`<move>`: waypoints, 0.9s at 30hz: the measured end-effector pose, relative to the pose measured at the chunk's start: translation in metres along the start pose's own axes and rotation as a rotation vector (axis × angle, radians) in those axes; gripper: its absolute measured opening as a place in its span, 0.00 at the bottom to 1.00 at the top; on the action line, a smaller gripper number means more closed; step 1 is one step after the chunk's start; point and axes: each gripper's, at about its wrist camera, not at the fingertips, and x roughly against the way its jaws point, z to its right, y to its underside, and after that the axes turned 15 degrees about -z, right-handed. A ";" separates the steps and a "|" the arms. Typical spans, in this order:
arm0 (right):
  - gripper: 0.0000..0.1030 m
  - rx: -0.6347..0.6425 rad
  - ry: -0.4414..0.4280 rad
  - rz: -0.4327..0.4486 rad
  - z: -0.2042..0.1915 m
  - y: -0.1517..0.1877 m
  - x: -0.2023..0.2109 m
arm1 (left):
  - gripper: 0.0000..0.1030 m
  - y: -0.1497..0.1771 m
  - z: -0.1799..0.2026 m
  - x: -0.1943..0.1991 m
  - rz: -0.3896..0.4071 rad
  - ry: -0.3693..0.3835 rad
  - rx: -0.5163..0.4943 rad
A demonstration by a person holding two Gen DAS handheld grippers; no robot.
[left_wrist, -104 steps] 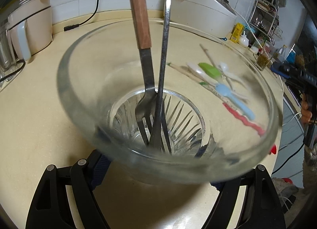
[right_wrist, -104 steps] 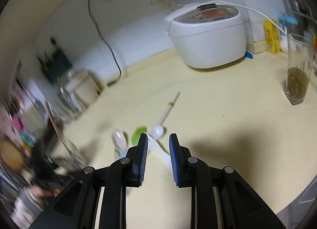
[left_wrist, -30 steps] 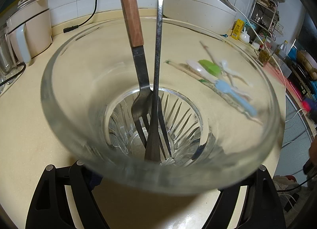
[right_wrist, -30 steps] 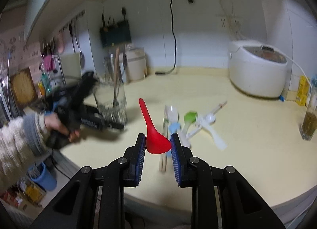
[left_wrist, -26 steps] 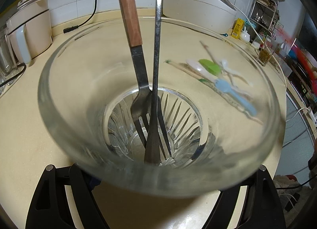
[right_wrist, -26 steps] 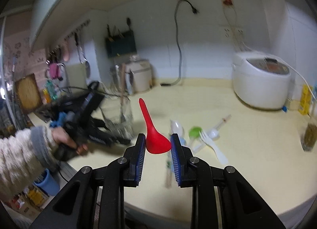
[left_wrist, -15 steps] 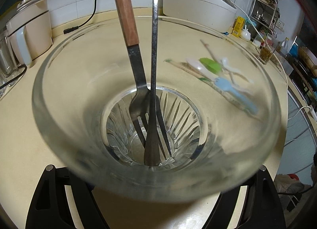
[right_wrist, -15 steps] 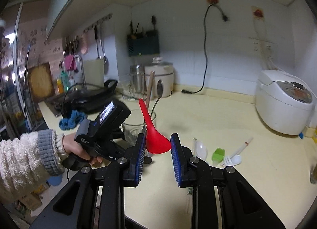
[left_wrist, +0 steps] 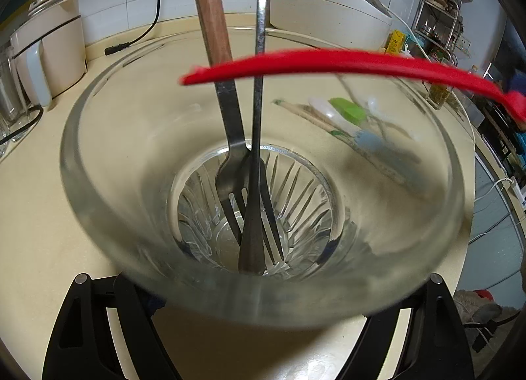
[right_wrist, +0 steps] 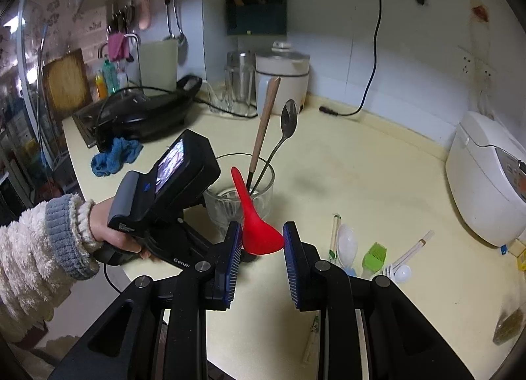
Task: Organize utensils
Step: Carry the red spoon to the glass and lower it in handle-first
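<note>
- A red spoon is clamped by its bowl between the blue pads of the right gripper; its thin handle is pointed away from the gripper, and the handle tip is seen over the near rim of the glass.
- From the left wrist view, the red spoon is seen lying across the top of the glass mouth, blurred, with its tip beyond the two handles already inside.
- The glass is held between the fingers of the left gripper, whose jaws have just been opening a little with the glass between them; the contact at the pads is hidden by the glass.
- A wooden-handled fork and a metal spoon are stood in the glass, both leaned toward its far side; the nearer part of the mouth is left open.
- The left gripper is carried by a hand in a fleecy sleeve, close to the counter's front edge.
- A white spoon, a green brush, chopsticks and other plastic utensils are laid loose on the counter to the right of the glass.
- Bare counter is seen behind the glass, up to a rice cooker at the right.
</note>
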 end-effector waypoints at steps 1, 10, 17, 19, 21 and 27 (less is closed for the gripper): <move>0.25 0.005 -0.004 -0.011 0.001 -0.005 0.000 | 0.84 0.000 0.000 0.000 0.000 0.001 0.000; 0.25 0.140 0.074 -0.179 -0.006 -0.037 -0.024 | 0.86 -0.001 -0.002 0.000 -0.003 0.002 -0.006; 0.25 0.166 0.075 -0.189 -0.005 -0.061 -0.023 | 0.86 -0.001 0.000 0.000 -0.002 0.005 -0.004; 0.25 0.171 0.072 -0.182 -0.007 -0.067 -0.022 | 0.86 -0.001 0.000 0.000 -0.003 0.003 -0.005; 0.25 0.166 0.055 -0.175 -0.008 -0.073 -0.021 | 0.86 -0.001 0.001 0.000 -0.003 0.003 -0.006; 0.25 0.135 0.009 -0.155 -0.009 -0.093 -0.020 | 0.86 -0.001 0.000 0.000 -0.001 0.012 -0.002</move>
